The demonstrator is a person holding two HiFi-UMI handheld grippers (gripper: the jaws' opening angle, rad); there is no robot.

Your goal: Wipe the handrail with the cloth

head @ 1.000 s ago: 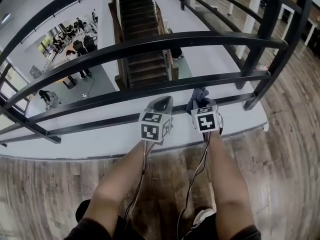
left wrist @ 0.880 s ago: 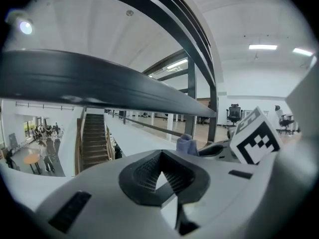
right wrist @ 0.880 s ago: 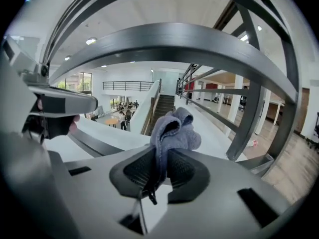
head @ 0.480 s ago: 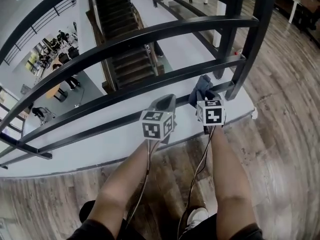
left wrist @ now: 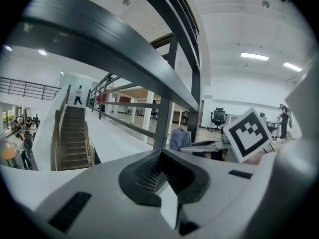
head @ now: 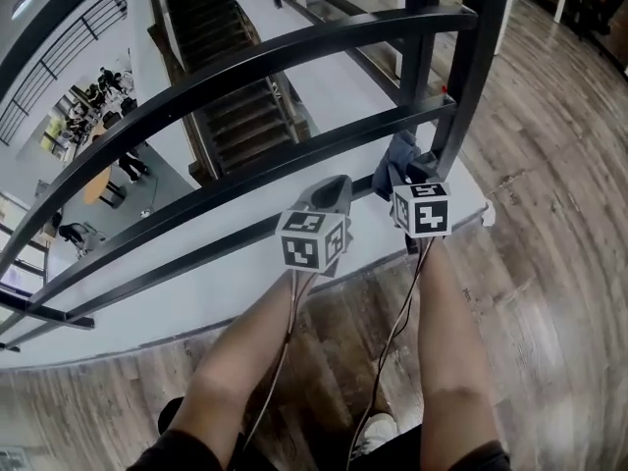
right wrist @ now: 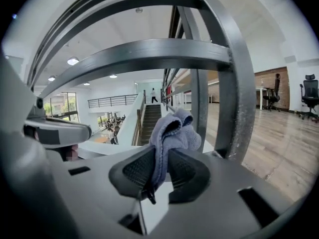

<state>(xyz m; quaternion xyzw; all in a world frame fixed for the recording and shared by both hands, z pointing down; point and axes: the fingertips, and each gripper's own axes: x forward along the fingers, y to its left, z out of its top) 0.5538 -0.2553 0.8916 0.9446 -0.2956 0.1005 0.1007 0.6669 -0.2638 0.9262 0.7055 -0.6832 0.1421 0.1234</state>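
A black metal handrail (head: pixel 294 52) with several horizontal bars runs across the head view above an open stairwell. My right gripper (head: pixel 404 170) is shut on a bunched blue-grey cloth (head: pixel 396 160), held against a lower bar (head: pixel 324 145) close to the upright posts (head: pixel 461 77). In the right gripper view the cloth (right wrist: pixel 172 133) sticks up between the jaws, beside a post (right wrist: pixel 229 93). My left gripper (head: pixel 332 192) sits just left of it, shut with nothing in it. The left gripper view shows the closed jaws under a bar (left wrist: pixel 114 49) and the cloth (left wrist: pixel 180 137) beyond.
Below the railing lies a white ledge (head: pixel 196 283), then a drop to a staircase (head: pixel 231 106) and a lower floor with people (head: pixel 93 106). Wood floor (head: pixel 549 224) lies to the right and beneath me. Cables (head: pixel 388 351) hang from both grippers along my forearms.
The view has swung so the upright posts now stand nearer both grippers. Both grippers have shifted right along the lower bar, the right one still holding the cloth.
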